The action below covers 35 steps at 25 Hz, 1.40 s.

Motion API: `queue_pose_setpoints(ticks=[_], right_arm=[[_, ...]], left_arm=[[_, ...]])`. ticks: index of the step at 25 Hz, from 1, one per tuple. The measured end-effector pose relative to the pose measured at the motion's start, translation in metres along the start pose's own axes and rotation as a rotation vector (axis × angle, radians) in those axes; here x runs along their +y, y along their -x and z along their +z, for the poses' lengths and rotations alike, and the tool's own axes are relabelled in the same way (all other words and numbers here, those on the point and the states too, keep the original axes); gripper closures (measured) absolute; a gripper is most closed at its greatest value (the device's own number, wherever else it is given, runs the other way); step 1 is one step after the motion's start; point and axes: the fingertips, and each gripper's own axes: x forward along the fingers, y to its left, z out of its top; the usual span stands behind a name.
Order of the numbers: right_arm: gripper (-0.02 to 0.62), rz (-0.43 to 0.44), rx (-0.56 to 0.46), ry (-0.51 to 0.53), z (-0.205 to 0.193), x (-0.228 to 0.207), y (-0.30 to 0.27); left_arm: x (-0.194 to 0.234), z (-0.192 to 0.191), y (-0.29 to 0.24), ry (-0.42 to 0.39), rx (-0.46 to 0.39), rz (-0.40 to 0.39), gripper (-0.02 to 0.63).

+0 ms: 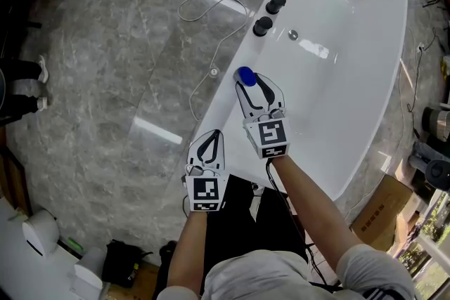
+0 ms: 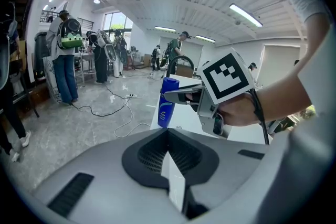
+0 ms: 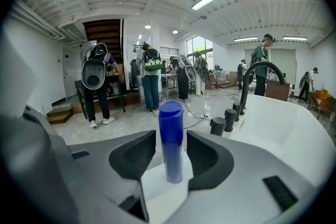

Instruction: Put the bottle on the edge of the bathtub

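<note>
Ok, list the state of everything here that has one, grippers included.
bathtub: no water visible.
bottle: upright on the bathtub's edge.
right gripper: open, jaws either side of the bottle, not pressing it.
left gripper: shut, empty.

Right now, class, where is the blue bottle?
In the head view, the bottle stands upright on the tub's rim, between the right claw's open jaws, short of the black knobs.
</note>
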Motion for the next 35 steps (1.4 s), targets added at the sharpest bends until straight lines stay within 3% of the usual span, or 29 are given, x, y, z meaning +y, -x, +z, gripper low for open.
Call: queue_pose_setpoints(ticks=[15, 27, 35], right_arm=[[0.419, -0.005, -0.023, -0.022, -0.001, -0.001, 0.019], [0.420, -0.008, -0.040, -0.057, -0.012, -0.023, 0.073], [0.558, -0.011, -0.056, -0.054, -0.006, -0.035, 0.133]], left_arm=[[-0.008, 0.001, 0.009, -0.003, -0.014, 0.017, 0.595], [-0.047, 0.021, 0.011, 0.008, -0.057, 0.040, 0.595], [-0.074, 0.042, 0.020, 0.052, -0.099, 0.073, 0.595]])
